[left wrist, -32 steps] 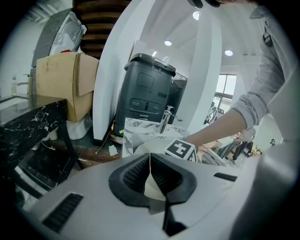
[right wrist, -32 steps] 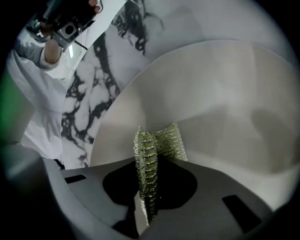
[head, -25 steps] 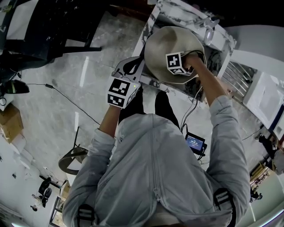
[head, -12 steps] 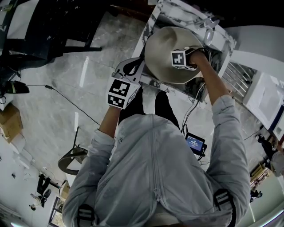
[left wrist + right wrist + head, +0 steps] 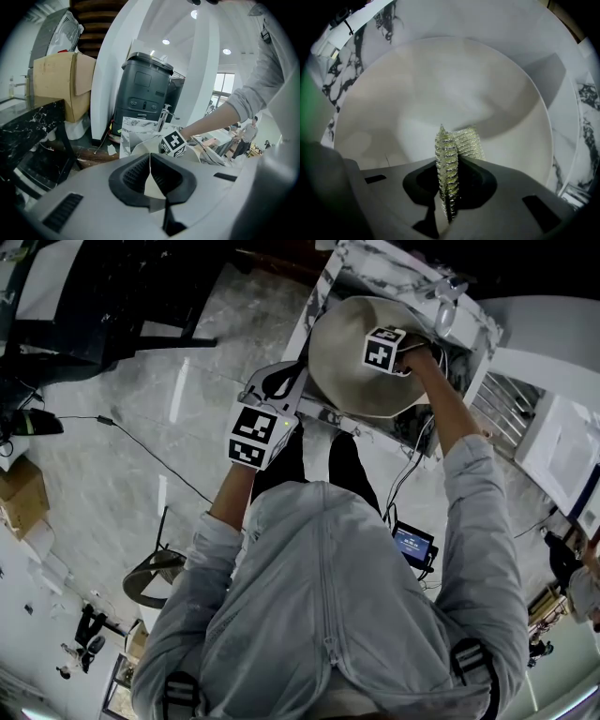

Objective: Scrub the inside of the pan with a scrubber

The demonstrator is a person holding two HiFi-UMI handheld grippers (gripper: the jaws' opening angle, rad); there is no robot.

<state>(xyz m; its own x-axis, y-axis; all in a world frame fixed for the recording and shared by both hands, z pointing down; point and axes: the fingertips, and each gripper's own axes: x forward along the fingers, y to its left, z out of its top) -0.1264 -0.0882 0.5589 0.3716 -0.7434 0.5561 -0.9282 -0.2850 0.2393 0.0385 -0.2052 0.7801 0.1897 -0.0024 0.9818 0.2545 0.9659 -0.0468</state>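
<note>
A wide cream pan [image 5: 342, 357] sits tilted over a marble-patterned sink. In the right gripper view its smooth inside [image 5: 440, 98] fills the frame. My right gripper [image 5: 450, 164] is shut on a silvery-green mesh scrubber [image 5: 454, 143], whose tip is down against the pan's inner wall. In the head view that gripper [image 5: 382, 345] is over the pan's far right part. My left gripper [image 5: 279, 382] is shut on the pan's near left edge. Its jaws [image 5: 150, 157] pinch a thin cream piece of the pan [image 5: 142, 146], and the right gripper's marker cube [image 5: 174, 143] shows beyond.
The marble sink surround [image 5: 361, 261] has a metal tap [image 5: 444, 292] at its far side. A dish rack [image 5: 502, 399] stands to the right. A dark bin [image 5: 143, 93] and a cardboard box [image 5: 56, 84] stand beyond. A small screen device [image 5: 412, 542] and cables lie on the floor.
My right gripper has slid with the scrubber toward the pan's far right side. The left gripper and the pan have hardly moved.
</note>
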